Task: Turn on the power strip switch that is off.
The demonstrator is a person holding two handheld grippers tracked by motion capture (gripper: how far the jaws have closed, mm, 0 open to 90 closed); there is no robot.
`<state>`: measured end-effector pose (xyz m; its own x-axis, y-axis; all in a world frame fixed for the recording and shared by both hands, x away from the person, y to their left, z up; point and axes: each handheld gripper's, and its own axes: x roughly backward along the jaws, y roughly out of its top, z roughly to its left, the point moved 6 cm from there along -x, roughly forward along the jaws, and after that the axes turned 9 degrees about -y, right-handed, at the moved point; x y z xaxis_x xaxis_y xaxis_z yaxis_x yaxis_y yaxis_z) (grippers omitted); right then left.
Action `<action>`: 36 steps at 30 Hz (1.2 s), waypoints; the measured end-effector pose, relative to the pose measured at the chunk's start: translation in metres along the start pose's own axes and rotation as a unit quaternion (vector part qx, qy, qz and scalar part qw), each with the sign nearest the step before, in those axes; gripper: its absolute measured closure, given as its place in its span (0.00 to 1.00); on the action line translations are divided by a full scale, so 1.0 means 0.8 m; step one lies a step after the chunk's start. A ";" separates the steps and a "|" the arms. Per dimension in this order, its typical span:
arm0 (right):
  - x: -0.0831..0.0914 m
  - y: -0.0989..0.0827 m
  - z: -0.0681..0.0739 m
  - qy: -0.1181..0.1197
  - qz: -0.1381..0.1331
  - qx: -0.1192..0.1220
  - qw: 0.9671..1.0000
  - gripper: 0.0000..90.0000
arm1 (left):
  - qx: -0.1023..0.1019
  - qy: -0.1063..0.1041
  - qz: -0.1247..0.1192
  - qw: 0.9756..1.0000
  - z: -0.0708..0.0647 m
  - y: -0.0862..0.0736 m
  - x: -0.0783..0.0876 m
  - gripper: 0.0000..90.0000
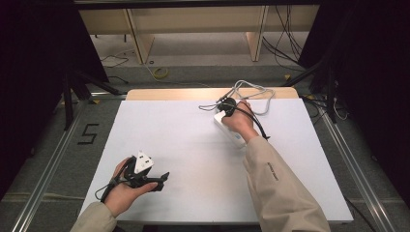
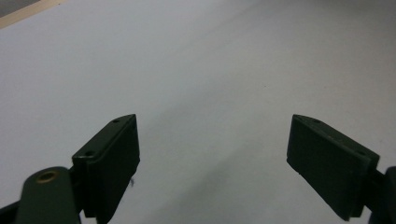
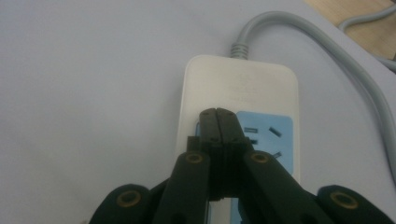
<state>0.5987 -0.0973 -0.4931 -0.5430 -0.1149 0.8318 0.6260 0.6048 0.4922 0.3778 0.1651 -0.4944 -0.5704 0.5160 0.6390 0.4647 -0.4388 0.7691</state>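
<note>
A white power strip (image 1: 232,134) lies on the white table (image 1: 183,140) at the far right of the middle, and its grey cable (image 1: 257,92) loops off toward the far edge. My right gripper (image 1: 226,105) is shut, with its tips resting over the strip. In the right gripper view the closed jaws (image 3: 217,113) press together above the blue socket panel (image 3: 275,135) of the power strip (image 3: 243,81), nothing visible between them; the grey cable (image 3: 327,44) curves away to the right. My left gripper (image 1: 163,178) hovers near the front left, open over bare table (image 2: 212,158).
A wooden strip (image 1: 169,93) borders the table's far edge. Beyond it are loose floor cables (image 1: 159,72) and wooden shelf legs (image 1: 138,41). A "5" mark (image 1: 88,134) is on the floor at left. Metal rails (image 1: 48,164) run along both sides.
</note>
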 end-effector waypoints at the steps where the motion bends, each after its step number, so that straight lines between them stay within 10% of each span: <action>1: 0.000 0.000 0.001 -0.001 0.001 0.001 1.000 1.00 | 0.000 0.000 0.000 1.000 0.000 0.000 0.000 0.19; 36: 0.000 -0.003 0.003 0.005 -0.011 -0.002 1.000 1.00 | 0.000 -0.002 0.001 1.000 -0.001 0.000 -0.001 0.19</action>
<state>0.5959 -0.0973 -0.4945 -0.5520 -0.1361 0.8227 0.6155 0.5991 0.5121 0.3778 0.1639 -0.4949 -0.5673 0.5183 0.6400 0.4660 -0.4387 0.7684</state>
